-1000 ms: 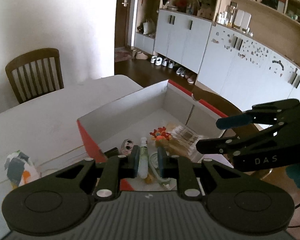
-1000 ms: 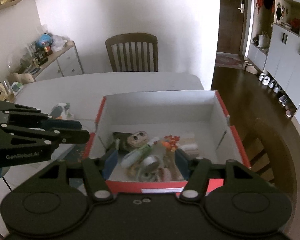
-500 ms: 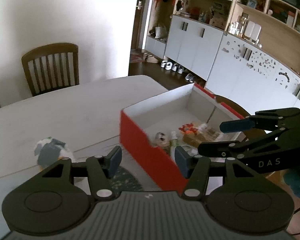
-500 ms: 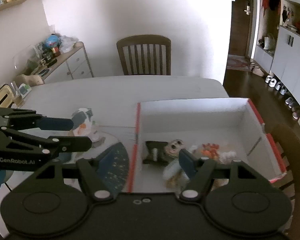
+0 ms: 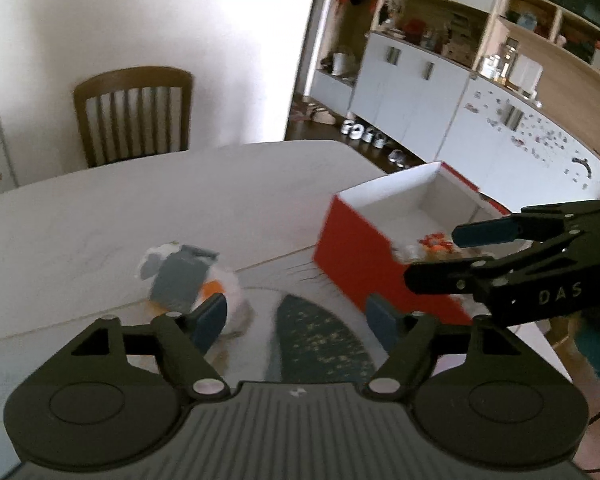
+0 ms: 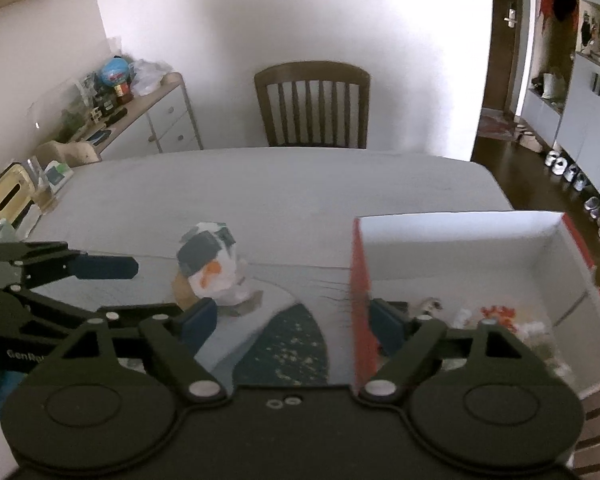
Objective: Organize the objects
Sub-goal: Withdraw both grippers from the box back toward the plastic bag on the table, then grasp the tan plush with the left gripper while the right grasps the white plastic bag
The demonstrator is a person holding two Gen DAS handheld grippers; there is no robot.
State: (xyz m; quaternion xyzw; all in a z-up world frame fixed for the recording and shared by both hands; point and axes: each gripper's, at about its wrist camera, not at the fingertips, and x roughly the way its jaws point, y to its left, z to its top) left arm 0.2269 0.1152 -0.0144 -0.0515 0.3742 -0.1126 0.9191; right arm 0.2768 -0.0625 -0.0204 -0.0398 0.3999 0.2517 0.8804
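Note:
A red box with white inside [image 5: 360, 248] [image 6: 460, 248] stands on the table's right side and holds several small items [image 6: 496, 314]. A crumpled white, grey and orange packet [image 5: 184, 272] [image 6: 210, 260] lies on the table left of the box. My left gripper [image 5: 296, 318] is open and empty, above the table between packet and box; it also shows in the right wrist view [image 6: 100, 276]. My right gripper [image 6: 292, 320] is open and empty near the box's left wall; it also shows in the left wrist view [image 5: 456, 256].
A dark speckled mat [image 5: 320, 344] [image 6: 288, 352] lies in front of both grippers. A wooden chair [image 6: 312, 104] stands at the table's far side. A sideboard with clutter [image 6: 112, 112] is at the left. A tissue box [image 6: 8, 198] sits at the table's left edge.
Both grippers have swung left, away from the box and toward the packet. The left gripper opened from nearly shut around a small bottle in the box to wide open and empty.

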